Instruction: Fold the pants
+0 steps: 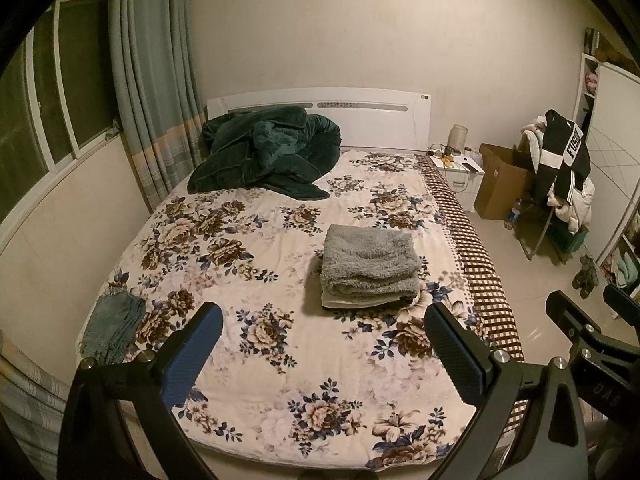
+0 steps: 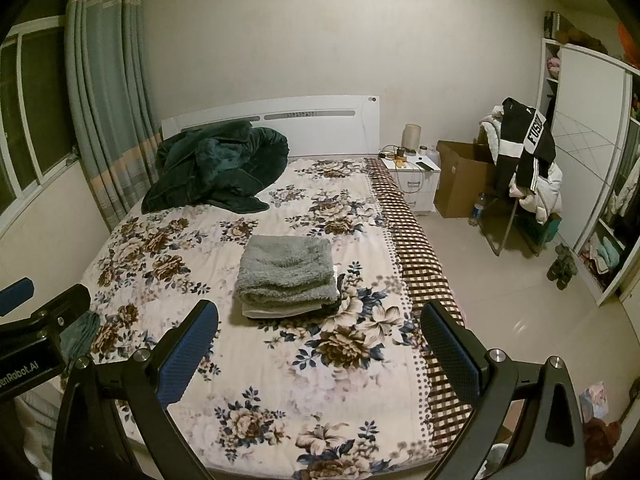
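Note:
A folded grey fluffy garment [image 1: 370, 266] lies on top of a small stack of folded clothes on the floral bedspread [image 1: 248, 264]; the stack also shows in the right wrist view [image 2: 286, 274]. A crumpled blue-green denim garment [image 1: 114, 326] lies at the bed's near left edge, also seen in the right wrist view [image 2: 82, 334]. My left gripper [image 1: 324, 348] is open and empty above the foot of the bed. My right gripper [image 2: 320, 346] is open and empty beside it, to the right.
A dark green blanket [image 1: 264, 152] is heaped by the white headboard [image 1: 360, 116]. A nightstand [image 1: 460, 168], a cardboard box [image 1: 500, 180] and a chair piled with clothes [image 1: 560, 176] stand right of the bed. A wardrobe [image 2: 592, 160] lines the right wall.

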Available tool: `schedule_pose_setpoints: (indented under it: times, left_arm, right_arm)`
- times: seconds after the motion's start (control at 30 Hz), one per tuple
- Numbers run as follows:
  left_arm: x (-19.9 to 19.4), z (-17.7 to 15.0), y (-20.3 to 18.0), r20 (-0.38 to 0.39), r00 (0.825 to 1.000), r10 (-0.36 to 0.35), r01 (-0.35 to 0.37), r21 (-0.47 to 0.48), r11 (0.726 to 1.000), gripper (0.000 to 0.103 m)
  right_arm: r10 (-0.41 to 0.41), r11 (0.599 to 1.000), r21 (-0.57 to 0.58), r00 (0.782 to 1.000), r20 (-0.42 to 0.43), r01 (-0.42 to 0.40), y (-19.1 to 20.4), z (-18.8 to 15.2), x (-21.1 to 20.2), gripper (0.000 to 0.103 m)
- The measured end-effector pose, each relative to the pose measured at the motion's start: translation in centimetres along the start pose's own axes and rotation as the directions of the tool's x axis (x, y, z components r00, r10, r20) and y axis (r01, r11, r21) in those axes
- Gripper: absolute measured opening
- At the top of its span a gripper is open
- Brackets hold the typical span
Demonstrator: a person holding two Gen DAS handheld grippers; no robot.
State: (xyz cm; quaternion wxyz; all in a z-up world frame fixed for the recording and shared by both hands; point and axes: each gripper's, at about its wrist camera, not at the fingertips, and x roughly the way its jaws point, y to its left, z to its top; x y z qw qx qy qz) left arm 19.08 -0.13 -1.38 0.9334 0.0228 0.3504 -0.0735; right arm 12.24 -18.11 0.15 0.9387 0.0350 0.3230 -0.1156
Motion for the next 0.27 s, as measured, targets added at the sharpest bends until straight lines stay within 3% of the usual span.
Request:
schedule_pose_setpoints:
  times: [0.27]
  left_arm:
    - [-0.04, -0.05, 0.16, 0.012, 1.000, -0.002, 0.002, 0.002, 1.000, 0.103]
  right_arm:
    - [-0.004, 1.000, -0.003, 1.000, 0.000, 0.004, -0.25, -0.51, -0.08, 0.103]
